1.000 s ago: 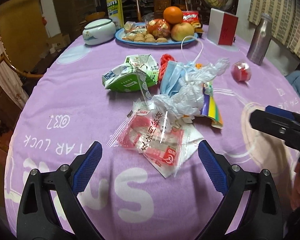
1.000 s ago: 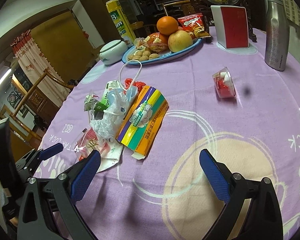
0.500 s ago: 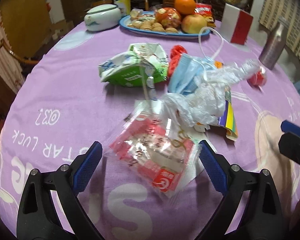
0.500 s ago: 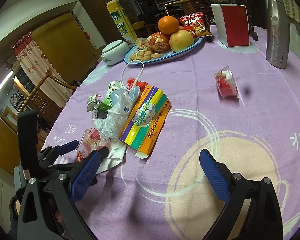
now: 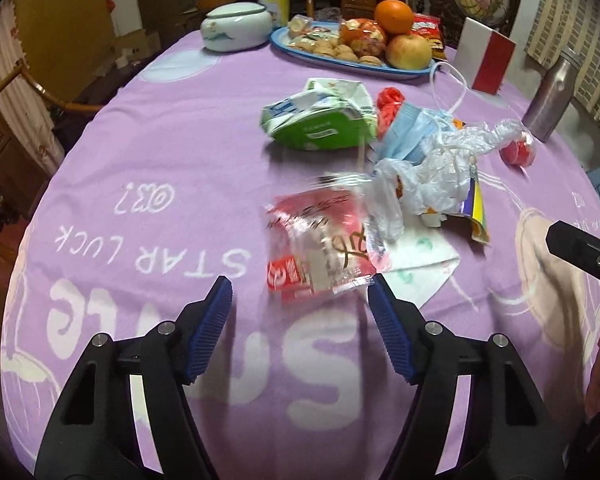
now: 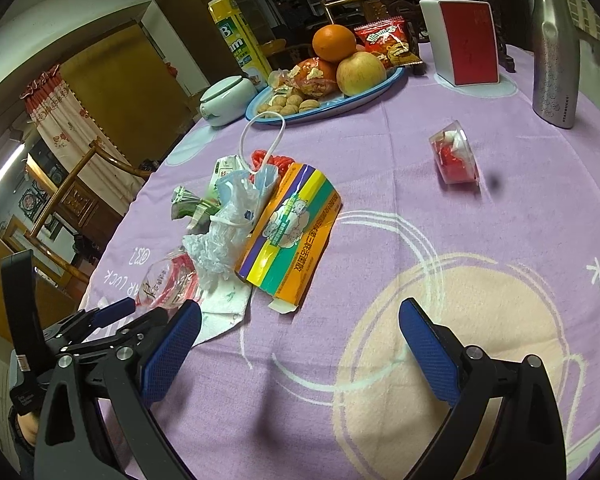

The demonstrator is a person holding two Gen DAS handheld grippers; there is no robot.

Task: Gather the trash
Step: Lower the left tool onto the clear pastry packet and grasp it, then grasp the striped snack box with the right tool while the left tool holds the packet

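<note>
A pile of trash lies on the purple tablecloth [image 5: 140, 152]: a red and clear snack wrapper [image 5: 320, 248], a crumpled clear plastic bag [image 5: 432, 176], a blue face mask [image 5: 408, 136], a green and white carton [image 5: 320, 120], a white napkin [image 5: 416, 264] and a striped flattened box [image 6: 292, 232]. My left gripper [image 5: 300, 304] is open, its tips at the near edge of the snack wrapper [image 6: 168, 280]. My right gripper [image 6: 300, 332] is open and empty, just right of the pile. A small red jelly cup [image 6: 454, 158] lies apart.
At the far side stand a blue plate of fruit and cookies [image 5: 352, 40], a white lidded pot [image 5: 236, 26], a red and white box [image 6: 466, 42], a steel flask [image 6: 556, 52] and a yellow carton [image 6: 236, 40]. A wooden chair [image 5: 28, 92] stands left.
My left gripper has moved forward to the snack wrapper, its jaws have narrowed, and the wrapper has shifted and looks blurred. The right gripper has barely moved.
</note>
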